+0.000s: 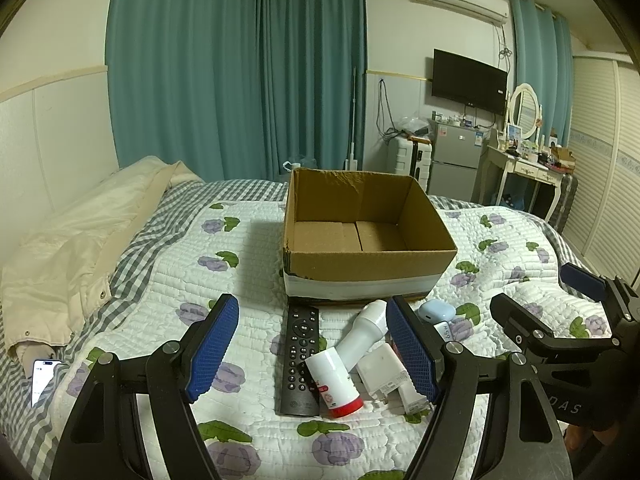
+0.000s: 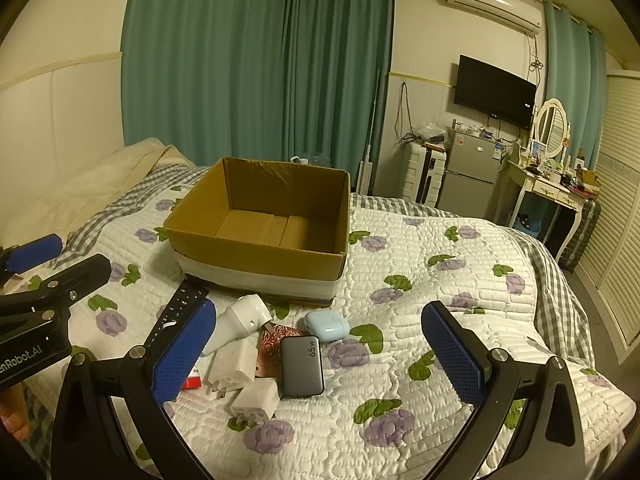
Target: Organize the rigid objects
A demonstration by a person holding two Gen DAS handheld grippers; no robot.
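An open, empty cardboard box (image 1: 370, 272) (image 2: 256, 248) stands on the quilted bed. In front of it lies a pile: a black remote (image 1: 300, 356) (image 2: 182, 300), a white bottle with a red cap (image 1: 336, 376), a white tapered device (image 1: 366, 328) (image 2: 236, 324), white chargers (image 1: 384, 372) (image 2: 234, 368), a grey 65W power bank (image 2: 302, 366) and a light blue earbud case (image 1: 436, 311) (image 2: 326, 325). My left gripper (image 1: 316, 356) is open above the remote and bottle. My right gripper (image 2: 320, 360) is open above the power bank, and also shows in the left wrist view (image 1: 540, 292).
A cream jacket (image 1: 80, 240) lies along the bed's left side, with a phone (image 1: 44, 376) near it. Teal curtains hang behind. A fridge (image 2: 468, 172), suitcase, TV and dressing table (image 2: 548, 188) stand at the right past the bed's edge.
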